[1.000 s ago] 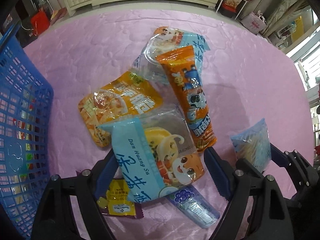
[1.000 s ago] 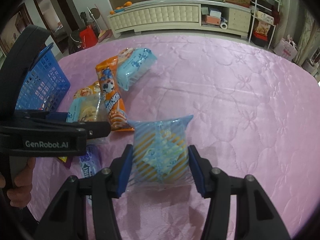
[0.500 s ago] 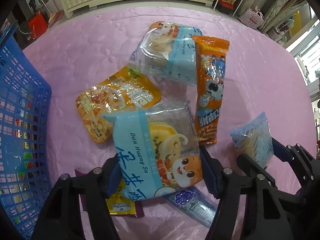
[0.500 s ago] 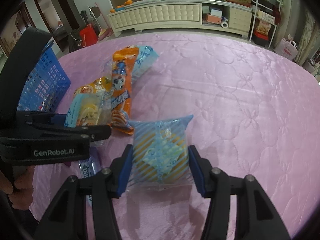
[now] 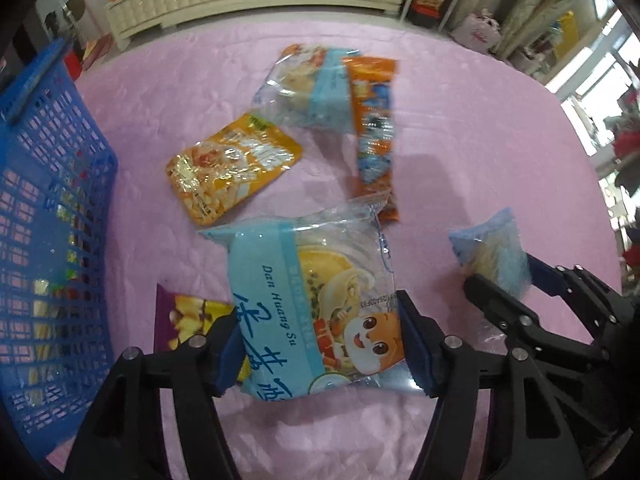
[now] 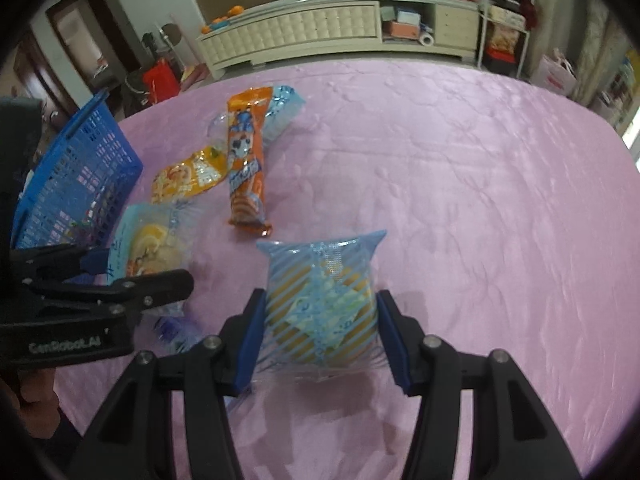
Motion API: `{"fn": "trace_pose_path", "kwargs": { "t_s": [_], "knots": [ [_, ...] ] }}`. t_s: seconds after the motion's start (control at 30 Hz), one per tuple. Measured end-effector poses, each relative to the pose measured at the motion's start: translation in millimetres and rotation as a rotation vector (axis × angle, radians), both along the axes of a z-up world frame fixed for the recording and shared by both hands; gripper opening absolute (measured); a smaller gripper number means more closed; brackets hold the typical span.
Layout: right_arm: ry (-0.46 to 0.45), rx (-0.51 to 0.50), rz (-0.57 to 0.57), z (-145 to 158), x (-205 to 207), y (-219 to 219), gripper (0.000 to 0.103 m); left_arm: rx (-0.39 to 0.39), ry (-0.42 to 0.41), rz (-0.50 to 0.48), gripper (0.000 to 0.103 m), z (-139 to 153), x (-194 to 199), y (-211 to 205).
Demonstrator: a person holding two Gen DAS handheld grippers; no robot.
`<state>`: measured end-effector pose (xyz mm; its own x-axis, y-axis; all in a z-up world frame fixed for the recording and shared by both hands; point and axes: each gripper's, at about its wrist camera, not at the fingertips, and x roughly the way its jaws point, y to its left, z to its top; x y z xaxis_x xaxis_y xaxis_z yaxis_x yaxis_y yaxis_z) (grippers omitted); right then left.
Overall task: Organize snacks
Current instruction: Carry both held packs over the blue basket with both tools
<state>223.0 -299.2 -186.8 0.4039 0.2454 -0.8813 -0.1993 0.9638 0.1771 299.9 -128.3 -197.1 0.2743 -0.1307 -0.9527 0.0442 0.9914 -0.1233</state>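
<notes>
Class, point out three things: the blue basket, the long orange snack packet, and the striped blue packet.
blue basket point(image 5: 52, 216), left wrist view, mesh wall.
long orange snack packet point(image 6: 245, 160), right wrist view, middle.
striped blue packet point(image 6: 322, 300), right wrist view, front face.

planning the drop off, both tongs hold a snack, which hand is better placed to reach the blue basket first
Left. Its tongs grip the egg roll pack right beside the blue basket. The right tongs, holding the striped pack, sit farther away, with the left tongs between them and the basket.
</notes>
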Motion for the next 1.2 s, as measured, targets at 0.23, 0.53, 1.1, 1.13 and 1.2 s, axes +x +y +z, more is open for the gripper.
{"fn": "trace_pose_path", "kwargs": {
  "t_s": [0.23, 0.53, 1.1, 1.13, 1.2],
  "knots": [
    [-0.047, -0.016, -0.018, 42.5, -31.6, 0.8, 0.059, -0.044, -0.066, -0.028, 0.064, 36.0, -30.8, 3.4],
    [-0.124, -0.023, -0.031, 101.5, -56.3, 12.3, 0.059, -0.048, -0.183, -0.073, 0.064, 84.5, -66.7, 17.2],
    [-0.226, 0.014, 0.079, 157.5, -79.9, 98.0, 0.059, -0.006, -0.354, 0.008, 0.064, 160.2, -122.5, 99.5],
    [-0.228, 0.014, 0.089, 158.3, -79.0, 103.7, 0.059, -0.002, -0.357, 0.015, 0.064, 161.2, -125.0, 105.3],
    [-0.231, 0.015, 0.111, 159.8, -77.0, 117.2, 0.059, 0.006, -0.361, 0.031, 0.064, 163.6, -128.4, 118.2]
  ]
}}
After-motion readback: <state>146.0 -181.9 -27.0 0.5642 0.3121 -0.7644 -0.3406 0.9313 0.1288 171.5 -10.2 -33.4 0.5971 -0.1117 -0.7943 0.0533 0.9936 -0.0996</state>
